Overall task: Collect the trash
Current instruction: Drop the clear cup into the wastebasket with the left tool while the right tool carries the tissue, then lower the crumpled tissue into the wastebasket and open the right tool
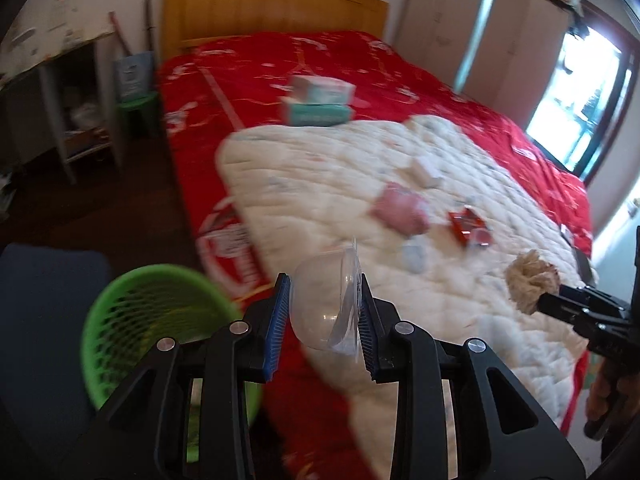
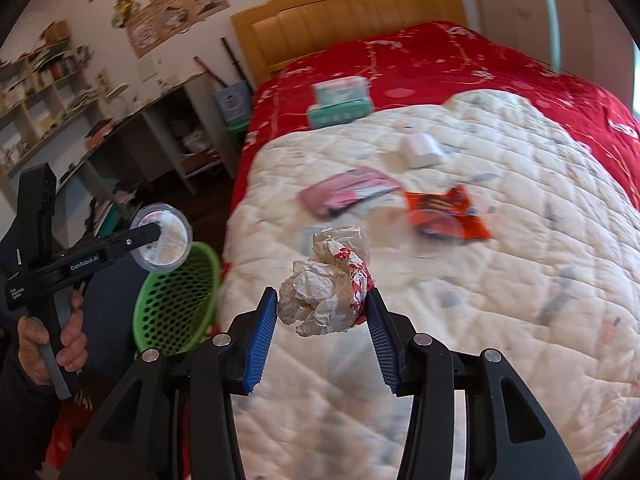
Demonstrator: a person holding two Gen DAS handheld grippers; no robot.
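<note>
My left gripper (image 1: 325, 304) is shut on a clear plastic cup (image 1: 326, 306), held above the bed's near edge, just right of the green mesh trash basket (image 1: 132, 320). It also shows in the right wrist view (image 2: 158, 236) with the cup (image 2: 162, 244) above the basket (image 2: 176, 304). My right gripper (image 2: 322, 308) is shut on a crumpled white and red paper wrapper (image 2: 326, 284), over the white quilt (image 2: 460, 280); the wrapper also shows in the left wrist view (image 1: 532, 280). A pink packet (image 2: 348, 194), an orange-red wrapper (image 2: 444, 212) and a small white box (image 2: 420, 150) lie on the quilt.
Two teal tissue boxes (image 2: 340, 104) are stacked on the red bedspread (image 2: 440, 60) near the wooden headboard (image 2: 348, 16). A desk with shelves (image 2: 132, 136) stands left of the bed, a window (image 1: 588, 92) to the right. The basket stands on the dark floor by the bed.
</note>
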